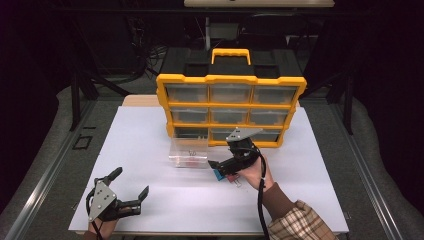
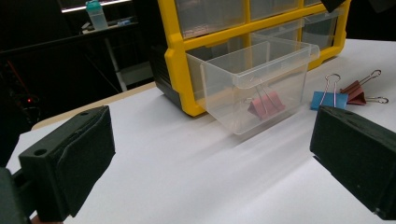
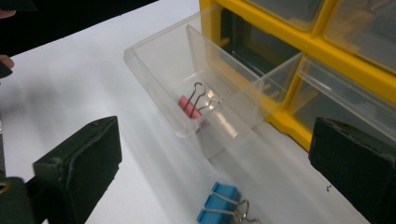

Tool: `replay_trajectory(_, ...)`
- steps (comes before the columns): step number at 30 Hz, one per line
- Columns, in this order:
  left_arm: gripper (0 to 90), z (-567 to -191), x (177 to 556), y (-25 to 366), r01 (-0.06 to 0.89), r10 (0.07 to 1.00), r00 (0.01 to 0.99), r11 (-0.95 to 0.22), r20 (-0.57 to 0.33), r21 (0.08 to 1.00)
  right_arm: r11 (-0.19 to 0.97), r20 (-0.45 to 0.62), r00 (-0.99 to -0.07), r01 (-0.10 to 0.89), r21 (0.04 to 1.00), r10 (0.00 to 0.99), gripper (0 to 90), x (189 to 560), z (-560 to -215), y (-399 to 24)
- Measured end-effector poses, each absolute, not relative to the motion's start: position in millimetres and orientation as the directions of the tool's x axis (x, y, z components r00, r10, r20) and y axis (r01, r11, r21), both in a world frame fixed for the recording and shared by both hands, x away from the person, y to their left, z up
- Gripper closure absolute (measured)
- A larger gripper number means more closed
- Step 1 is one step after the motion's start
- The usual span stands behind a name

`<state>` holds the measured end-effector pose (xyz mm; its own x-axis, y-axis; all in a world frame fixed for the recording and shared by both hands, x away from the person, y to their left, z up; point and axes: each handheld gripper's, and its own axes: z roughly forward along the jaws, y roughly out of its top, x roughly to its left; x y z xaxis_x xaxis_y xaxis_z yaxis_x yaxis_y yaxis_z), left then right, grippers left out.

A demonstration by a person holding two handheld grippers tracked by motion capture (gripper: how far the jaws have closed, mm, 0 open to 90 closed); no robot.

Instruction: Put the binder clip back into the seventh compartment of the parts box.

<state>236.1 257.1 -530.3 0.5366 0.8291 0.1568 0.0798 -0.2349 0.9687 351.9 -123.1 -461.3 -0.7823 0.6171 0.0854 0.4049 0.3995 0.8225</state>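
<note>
While the right tongs (image 1: 219, 169) are held spread with nothing between the jaws, just above a blue metal binder clip (image 3: 219, 208) lying on the white desk (image 1: 150, 145), a pink binder clip (image 3: 190, 108) is seen resting inside the clear plastic drawer (image 3: 154, 60) pulled out of the yellow-framed drawer organiser (image 1: 231, 80). A red binder clip (image 2: 356, 91) is seen lying beside the blue one. The left tongs (image 1: 131, 187) are held spread and empty near the front left of the desk, well apart from the clips.
</note>
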Motion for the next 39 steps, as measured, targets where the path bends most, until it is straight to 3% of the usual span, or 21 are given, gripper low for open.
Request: replay_trajectory(39, 0.0, -529.6, 235.0, 256.2, 0.077, 0.824, 0.543, -0.239, 0.16, 0.968, 0.432, 0.07, -0.753, 0.449, 0.782, 0.655, 0.0, 310.9, -503.7, -165.1)
